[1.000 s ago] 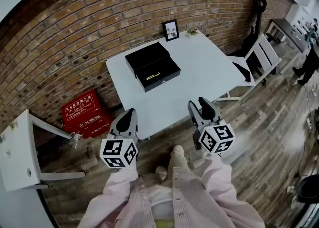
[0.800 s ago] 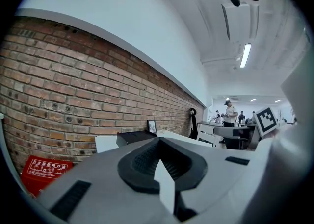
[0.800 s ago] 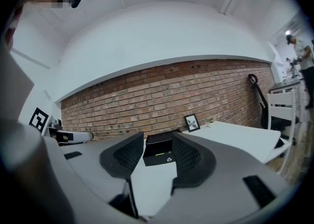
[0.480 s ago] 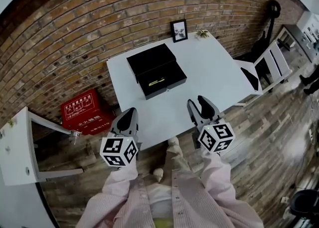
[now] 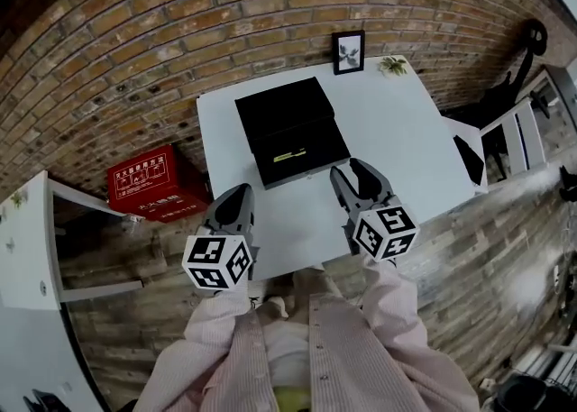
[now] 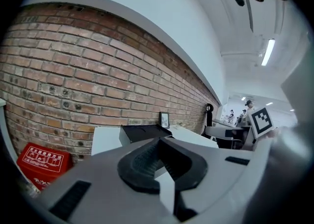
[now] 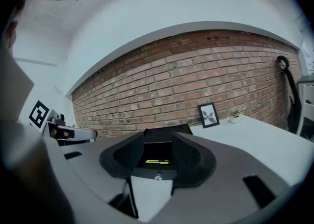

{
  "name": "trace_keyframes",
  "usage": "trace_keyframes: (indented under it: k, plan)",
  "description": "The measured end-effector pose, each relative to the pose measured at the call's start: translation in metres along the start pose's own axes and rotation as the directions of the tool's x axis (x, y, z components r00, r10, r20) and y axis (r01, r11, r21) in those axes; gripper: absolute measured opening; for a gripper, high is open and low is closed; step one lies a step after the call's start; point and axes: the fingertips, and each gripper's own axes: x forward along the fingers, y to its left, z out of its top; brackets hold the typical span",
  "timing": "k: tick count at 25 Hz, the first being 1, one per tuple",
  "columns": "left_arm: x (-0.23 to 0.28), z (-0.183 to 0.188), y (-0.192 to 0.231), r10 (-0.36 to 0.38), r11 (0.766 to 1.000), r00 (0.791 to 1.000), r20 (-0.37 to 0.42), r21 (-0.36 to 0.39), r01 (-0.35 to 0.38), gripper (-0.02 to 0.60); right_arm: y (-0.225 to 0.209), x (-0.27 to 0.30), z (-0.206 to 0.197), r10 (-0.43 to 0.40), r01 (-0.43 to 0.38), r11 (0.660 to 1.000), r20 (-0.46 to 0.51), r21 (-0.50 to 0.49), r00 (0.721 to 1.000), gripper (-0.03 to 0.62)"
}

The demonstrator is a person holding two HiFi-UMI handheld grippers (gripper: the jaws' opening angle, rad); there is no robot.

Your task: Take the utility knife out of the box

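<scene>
A black box point(image 5: 293, 135) stands open on the white table point(image 5: 397, 131), its lid laid back toward the wall. A yellow-green utility knife point(image 5: 288, 157) lies in the box's tray. My right gripper point(image 5: 358, 180) hovers open over the table just right of the box's front corner. Its own view looks between the fingers at the knife point(image 7: 157, 161) in the box point(image 7: 159, 135). My left gripper point(image 5: 236, 207) hangs at the table's near left edge, its tips together and empty. In the left gripper view point(image 6: 159, 142) the box point(image 6: 142, 132) shows beyond the jaws.
A small framed picture point(image 5: 348, 51) and a little plant point(image 5: 393, 65) stand at the table's far edge by the brick wall. A red case point(image 5: 144, 183) lies on the floor to the left. A white chair point(image 5: 514, 135) is at the right, white furniture point(image 5: 27, 248) at the left.
I have stepped closer to the table. Both grippers moved forward from above the floor to over the table's near edge, the right one ending close to the box.
</scene>
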Motion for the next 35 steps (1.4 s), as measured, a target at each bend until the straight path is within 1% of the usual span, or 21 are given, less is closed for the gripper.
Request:
trace_keyframes:
  k: [4, 8, 15, 19, 22, 27, 32, 35]
  plan:
    - [0.020, -0.002, 0.006, 0.034, 0.999, 0.999, -0.021, -0.027, -0.035, -0.008, -0.008, 0.029, -0.002, 0.062, -0.064, 0.997, -0.057, -0.032, 0.996, 0.163]
    - [0.035, -0.006, 0.014, 0.073, 0.996, 0.997, -0.039, -0.050, -0.075, -0.008, -0.016, 0.053, -0.008, 0.115, -0.122, 0.991, -0.121, -0.050, 0.986, 0.163]
    - [0.059, -0.013, 0.024, 0.137, 0.985, 0.989, -0.063, -0.093, -0.142, -0.008, -0.025, 0.091, -0.015, 0.195, -0.218, 0.971, -0.207, -0.097, 0.959, 0.163]
    - [0.068, -0.018, 0.029, 0.168, 0.978, 0.983, -0.077, -0.109, -0.176, -0.008, -0.024, 0.109, -0.021, 0.252, -0.291, 0.949, -0.262, -0.123, 0.932, 0.163]
    - [0.075, -0.020, 0.033, 0.190, 0.972, 0.978, -0.085, -0.125, -0.200, -0.008, -0.019, 0.120, -0.027, 0.304, -0.362, 0.920, -0.312, -0.148, 0.900, 0.163]
    - [0.089, -0.025, 0.034, 0.209, 0.966, 0.972, -0.102, -0.134, -0.222, -0.008, -0.013, 0.135, -0.041, 0.372, -0.475, 0.861, -0.410, -0.181, 0.832, 0.163]
    - [0.099, -0.029, 0.037, 0.214, 0.962, 0.970, -0.116, -0.147, -0.229, -0.008, -0.005, 0.142, -0.056, 0.412, -0.575, 0.789, -0.507, -0.218, 0.757, 0.163]
    - [0.102, -0.032, 0.038, 0.212, 0.961, 0.969, -0.126, -0.156, -0.230, -0.008, 0.000, 0.144, -0.066, 0.421, -0.626, 0.744, -0.562, -0.236, 0.712, 0.163]
